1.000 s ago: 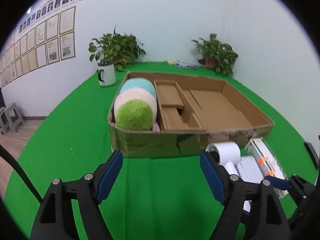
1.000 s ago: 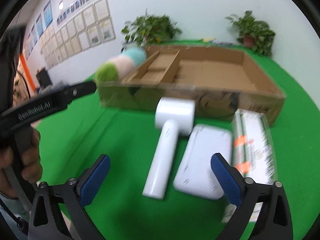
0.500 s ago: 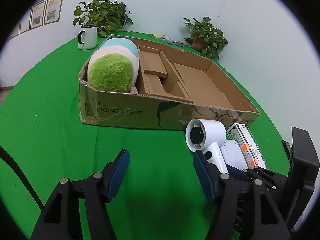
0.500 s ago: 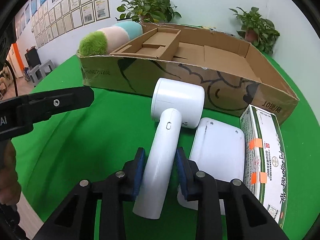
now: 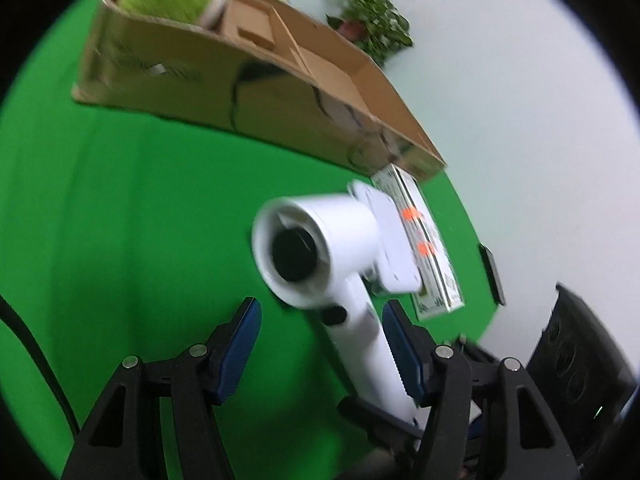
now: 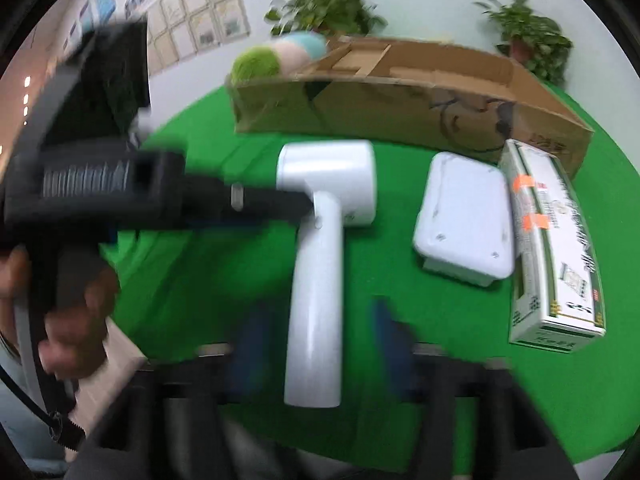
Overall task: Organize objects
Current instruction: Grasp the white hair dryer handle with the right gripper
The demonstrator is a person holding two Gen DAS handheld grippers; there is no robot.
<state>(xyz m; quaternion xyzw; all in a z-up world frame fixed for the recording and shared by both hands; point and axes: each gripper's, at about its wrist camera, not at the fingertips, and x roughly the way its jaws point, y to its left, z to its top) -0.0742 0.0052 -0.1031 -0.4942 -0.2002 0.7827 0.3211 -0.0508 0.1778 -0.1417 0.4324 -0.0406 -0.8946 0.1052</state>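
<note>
A white hair dryer [image 6: 320, 280] lies on the green cloth, its head toward the cardboard box [image 6: 400, 112]. My right gripper [image 6: 320, 348] straddles the lower handle. Its jaws are opening, and green shows on both sides of the handle. My left gripper [image 5: 322, 344] comes in from the left with the dryer [image 5: 316, 240] handle between its fingers. Those jaws are closing; the handle lies against the right pad and well apart from the left one. In the right wrist view the left gripper [image 6: 296, 202] reaches the dryer's neck.
A white flat case [image 6: 464, 220] and a long green-and-white carton [image 6: 556, 256] with orange tape lie right of the dryer. The box [image 5: 280, 96] behind holds a striped plush toy [image 6: 272, 60] and cardboard dividers. A person's hand [image 6: 68, 320] grips the left tool.
The right gripper, shut on the dryer handle half a second ago, has let go and spread. The left gripper dropped and tilted down to the dryer, narrowing around its handle.
</note>
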